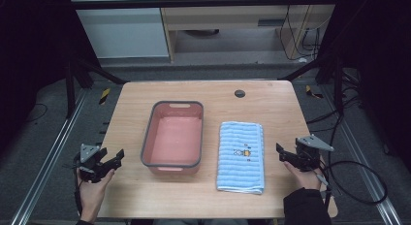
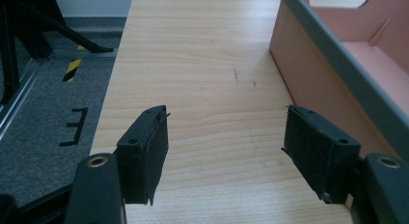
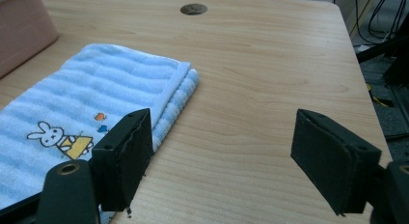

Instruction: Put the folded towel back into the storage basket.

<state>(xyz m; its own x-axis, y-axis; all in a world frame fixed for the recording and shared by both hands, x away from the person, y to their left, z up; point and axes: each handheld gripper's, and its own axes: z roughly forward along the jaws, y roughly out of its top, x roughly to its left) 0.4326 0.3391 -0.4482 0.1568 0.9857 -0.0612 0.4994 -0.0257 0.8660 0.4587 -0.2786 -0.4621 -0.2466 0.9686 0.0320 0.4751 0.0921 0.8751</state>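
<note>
The left gripper (image 1: 110, 159) hovers at the tabletop's (image 1: 271, 96) near left edge, held in a person's hand (image 1: 92, 188); its two black fingers (image 2: 144, 149) stand spread wide with nothing between them but bare wood, touching nothing. The right gripper (image 1: 286, 157) sits at the near right edge in the other hand (image 1: 304, 177), and its fingers (image 3: 126, 154) are likewise spread wide and empty, with one pad showing just in front of the towel's long edge in the right gripper view, though whether it touches the cloth cannot be told. There is one light blue striped towel (image 1: 241, 156), folded into a long rectangle, lying flat right of the tabletop's middle and reaching toward the near edge; a small rabbit picture (image 3: 54, 137) is stitched on it. There is one pink basin (image 1: 173, 137) with a grey rim, empty, standing left of the towel near the tabletop's middle, just beside it but apart; its side wall rises to the right in the left gripper view. One small dark round cap (image 1: 240, 93) sits in the wood near the far edge. Nothing lies between either gripper and the towel or the basin. Past the right edge, black cables (image 1: 356, 179) loop on the grey floor, and yellow-black tape marks (image 1: 104, 95) lie off the far left corner.
</note>
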